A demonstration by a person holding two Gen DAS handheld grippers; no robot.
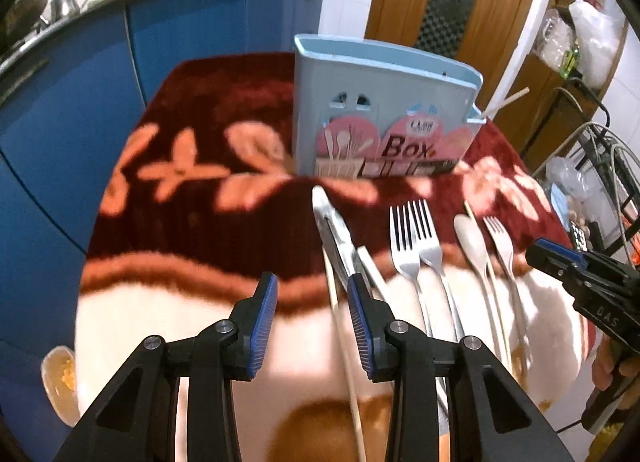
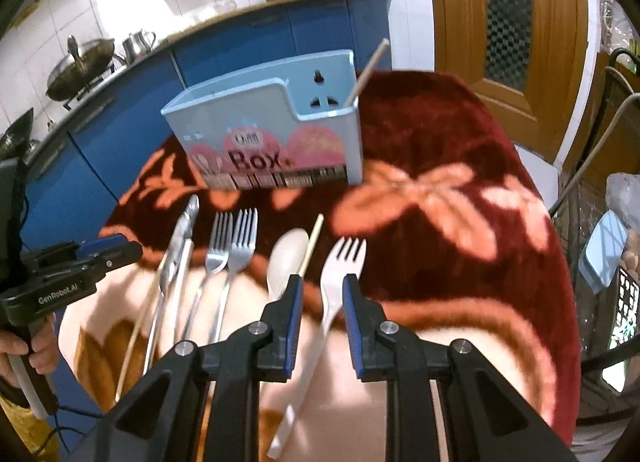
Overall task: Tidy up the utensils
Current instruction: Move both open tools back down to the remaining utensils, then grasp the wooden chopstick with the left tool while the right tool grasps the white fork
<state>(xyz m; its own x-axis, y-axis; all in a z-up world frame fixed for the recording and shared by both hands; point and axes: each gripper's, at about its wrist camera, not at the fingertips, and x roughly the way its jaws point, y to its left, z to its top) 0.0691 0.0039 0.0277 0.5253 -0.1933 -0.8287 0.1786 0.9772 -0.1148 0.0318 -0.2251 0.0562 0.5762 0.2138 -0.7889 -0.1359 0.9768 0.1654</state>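
- Utensils are lying in a neat row across the middle of both frames, handles pointing toward you, on a dark red floral cloth [image 1: 192,133] that is covering the table.
- From left to right in the right wrist view you are seeing metal tongs [image 2: 180,238], a thin chopstick [image 2: 138,326], two steel forks [image 2: 232,242], a pale spoon [image 2: 286,258], a second chopstick [image 2: 312,244], and a white plastic fork [image 2: 340,274].
- A light blue utensil box [image 2: 276,129] is standing upright behind the row, in the upper centre, likely the place where everything is going.
- One chopstick [image 2: 370,69] is already leaning out of the box's lower right compartment.
- Your right gripper [image 2: 320,290] is hovering with its fingers apart and empty, straddling the white fork's handle, seemingly lined up to pick it.
- Your left gripper [image 1: 312,290] is also holding nothing, its fingers spread wide, sitting at the lower centre of its own view just left of the tongs [image 1: 332,229].
- Handles facing you are making each piece easy to pinch and lift.
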